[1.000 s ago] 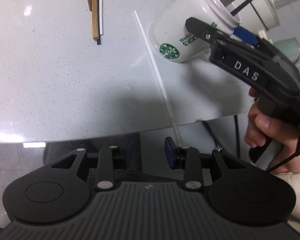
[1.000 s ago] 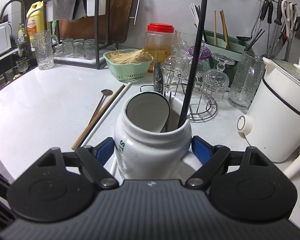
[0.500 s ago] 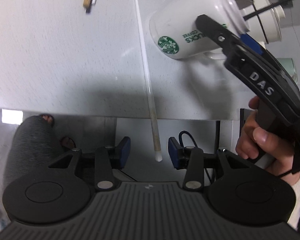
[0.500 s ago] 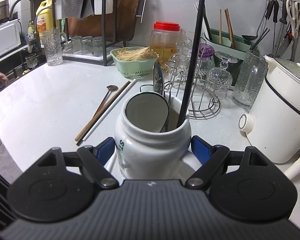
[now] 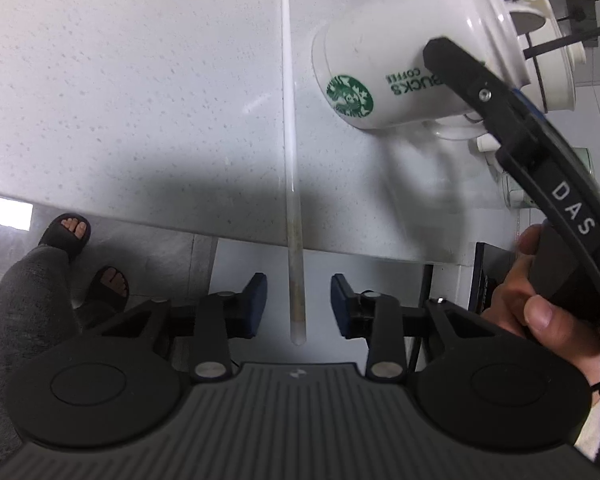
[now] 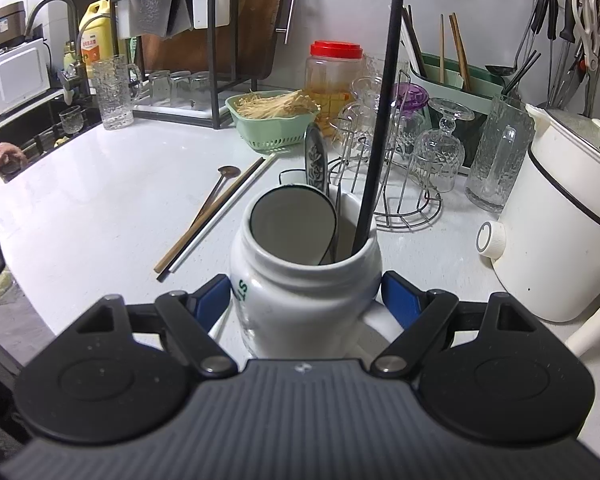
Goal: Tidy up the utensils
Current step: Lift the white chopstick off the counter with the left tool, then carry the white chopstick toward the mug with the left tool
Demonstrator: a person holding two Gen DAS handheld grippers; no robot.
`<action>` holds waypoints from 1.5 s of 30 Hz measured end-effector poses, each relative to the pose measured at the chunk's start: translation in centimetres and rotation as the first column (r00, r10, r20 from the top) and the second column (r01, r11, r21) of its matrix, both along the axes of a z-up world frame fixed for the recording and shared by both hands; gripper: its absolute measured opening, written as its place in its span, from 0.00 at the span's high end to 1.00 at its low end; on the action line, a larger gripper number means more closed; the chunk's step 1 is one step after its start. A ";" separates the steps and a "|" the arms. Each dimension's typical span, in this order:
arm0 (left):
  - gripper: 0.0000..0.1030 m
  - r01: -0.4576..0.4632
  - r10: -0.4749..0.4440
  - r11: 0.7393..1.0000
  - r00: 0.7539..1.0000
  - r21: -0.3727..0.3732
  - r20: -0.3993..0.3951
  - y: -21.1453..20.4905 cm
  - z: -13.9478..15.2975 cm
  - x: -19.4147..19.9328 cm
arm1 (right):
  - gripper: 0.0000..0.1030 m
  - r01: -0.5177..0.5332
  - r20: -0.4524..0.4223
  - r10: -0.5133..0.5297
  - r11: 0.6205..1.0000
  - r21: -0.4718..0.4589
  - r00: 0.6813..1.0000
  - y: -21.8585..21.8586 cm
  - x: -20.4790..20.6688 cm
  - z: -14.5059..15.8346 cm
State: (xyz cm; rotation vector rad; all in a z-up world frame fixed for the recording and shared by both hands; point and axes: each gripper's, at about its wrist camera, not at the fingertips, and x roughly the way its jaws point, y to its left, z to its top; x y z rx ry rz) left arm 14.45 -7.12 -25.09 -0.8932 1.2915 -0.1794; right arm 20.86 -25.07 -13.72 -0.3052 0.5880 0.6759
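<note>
Right tool [image 6: 305,294]: pads pressed on both sides of the white mug [image 6: 306,280], gripping it upright on the counter [image 6: 100,200]; jaws have just been closing a bit. Mug holds a black stick [image 6: 384,100], a patterned metal handle [image 6: 315,160] and a small white cup [image 6: 292,228].

Left tool [image 5: 299,300]: jaws partly apart, just been closing, with the end of the white chopstick [image 5: 290,160] between the pads but not touching either. Nothing gripped. The chopstick lies on the counter just beside the mug and overhangs the counter edge toward the tool.

Loose on the counter left of the mug: wooden chopstick [image 6: 204,224], white chopstick [image 6: 224,218], long spoon [image 6: 222,180], lying together.
</note>
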 end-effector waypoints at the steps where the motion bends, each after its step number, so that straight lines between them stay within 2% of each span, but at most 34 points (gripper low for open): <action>1: 0.64 0.001 -0.001 1.000 1.000 -0.014 0.000 -0.1 -0.1 0.0 | 0.18 0.001 -0.001 -0.001 1.000 0.001 1.000 0.0 0.0 0.0; 2: 0.67 0.006 -0.006 1.000 1.000 -0.022 0.001 -0.2 -0.1 -0.1 | 0.18 0.004 -0.003 -0.004 1.000 0.003 1.000 0.0 0.0 0.0; 4: 0.81 0.021 -0.021 1.000 1.000 -0.009 -0.002 -0.6 -0.1 0.0 | 0.18 0.005 -0.002 -0.005 1.000 0.003 1.000 0.0 0.0 0.0; 7: 0.91 0.027 -0.027 1.000 1.000 0.005 0.008 -0.8 0.1 -0.3 | 0.18 0.001 0.000 -0.001 1.000 0.009 1.000 -0.1 0.0 0.0; 10: 0.91 0.009 -0.009 1.000 1.000 0.020 0.018 -0.5 0.7 -0.6 | 0.18 -0.001 0.005 0.001 1.000 0.012 1.000 -0.2 0.0 -0.1; 12: 0.91 -0.012 0.012 1.000 1.000 -0.011 0.027 0.0 1.3 -0.8 | 0.18 0.002 0.011 -0.003 1.000 0.017 1.000 -0.3 -0.1 -0.2; 22: 0.91 -0.063 0.057 0.995 0.996 0.077 0.072 1.8 6.0 -1.2 | 0.18 -0.004 0.008 0.004 1.000 0.022 1.000 -0.4 0.0 -0.2; 31: 0.92 -0.115 0.106 0.988 0.990 0.099 0.094 4.6 8.8 -1.9 | 0.18 0.000 0.013 0.000 1.000 0.023 1.000 -0.3 -0.2 -0.3; 38: 0.92 -0.074 0.057 0.984 0.992 0.163 0.110 7.8 12.8 -1.3 | 0.18 0.012 0.027 -0.012 1.000 0.020 1.000 -0.1 -0.4 -0.4; 42: 0.92 -0.040 0.018 0.973 0.995 0.229 0.100 9.5 14.9 -0.6 | 0.18 0.030 0.026 -0.030 1.000 0.001 0.999 0.5 -0.6 -0.4; 45: 0.92 -0.030 0.004 0.969 0.994 0.243 0.108 10.5 15.9 0.1 | 0.18 0.048 0.036 -0.047 0.999 -0.011 0.998 1.1 -0.8 -0.4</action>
